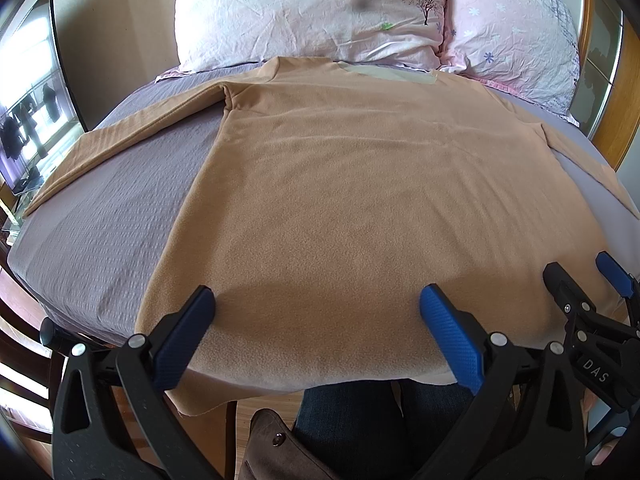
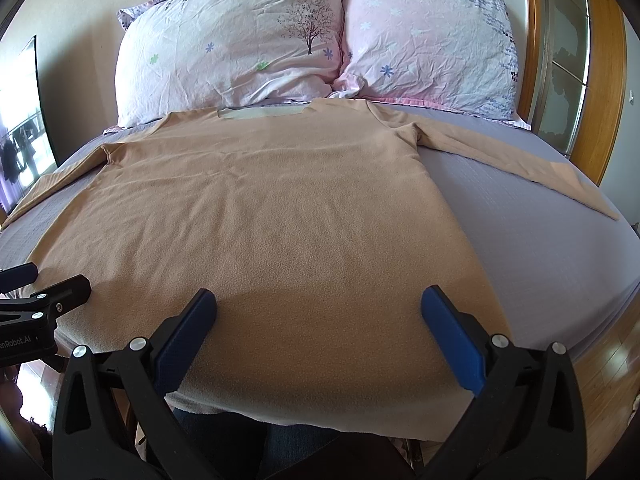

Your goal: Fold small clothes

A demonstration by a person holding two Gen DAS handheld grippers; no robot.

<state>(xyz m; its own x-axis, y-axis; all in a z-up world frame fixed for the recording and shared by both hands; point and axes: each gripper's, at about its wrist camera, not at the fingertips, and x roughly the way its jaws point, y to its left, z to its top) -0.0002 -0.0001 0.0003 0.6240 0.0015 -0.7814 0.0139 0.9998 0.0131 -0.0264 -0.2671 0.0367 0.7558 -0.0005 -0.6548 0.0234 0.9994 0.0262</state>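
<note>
A tan long-sleeved fleece top [image 1: 344, 184] lies flat on the bed, collar toward the pillows, both sleeves spread out sideways; it also shows in the right wrist view [image 2: 272, 216]. Its hem hangs slightly over the near bed edge. My left gripper [image 1: 316, 300] is open and empty above the hem on the left part. My right gripper [image 2: 318, 300] is open and empty above the hem on the right part. The right gripper also shows at the right of the left wrist view [image 1: 584, 276]. The left gripper shows at the left of the right wrist view [image 2: 48, 280].
A grey-purple bed sheet [image 1: 112, 232] covers the bed [image 2: 540, 248]. Two pink floral pillows [image 2: 232, 48] [image 2: 432, 40] lie at the head. A wooden frame [image 2: 604, 80] stands at the right. The person's legs in jeans [image 1: 352, 420] are at the near bed edge.
</note>
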